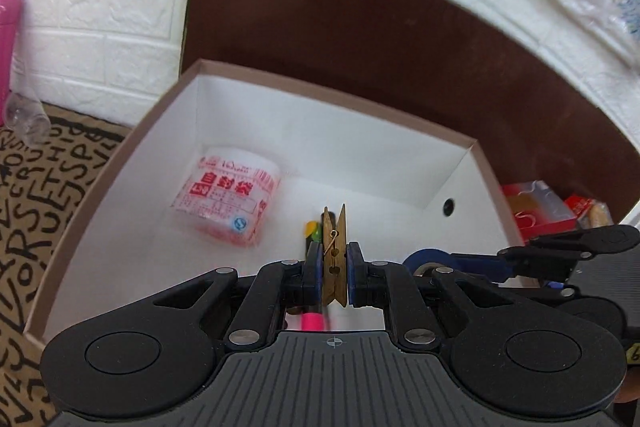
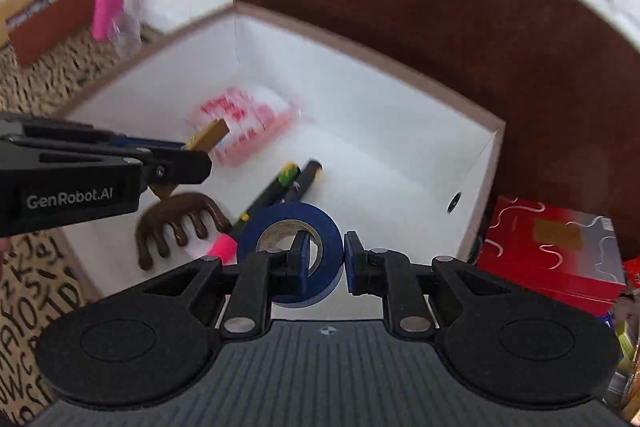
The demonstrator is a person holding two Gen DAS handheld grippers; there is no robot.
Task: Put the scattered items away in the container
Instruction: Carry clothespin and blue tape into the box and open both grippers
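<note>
Both grippers over the box (image 1: 120,163). Left gripper (image 1: 334,267) clamps a clothespin (image 1: 334,259); right gripper (image 2: 324,259) pinches the tape roll (image 2: 290,227) wall. Lower each inside the box, clear of the markers (image 2: 280,191), before releasing.

left tongs (image 1: 335,259): clamped, angled down | right tongs (image 2: 324,259): clamped, angled down

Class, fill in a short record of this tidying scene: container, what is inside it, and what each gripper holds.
container: open white box with brown rim
inside: pack of red-printed plastic bags, black markers, brown claw-shaped comb, pink pen
left gripper: shut on wooden clothespin
right gripper: shut on blue tape roll
</note>
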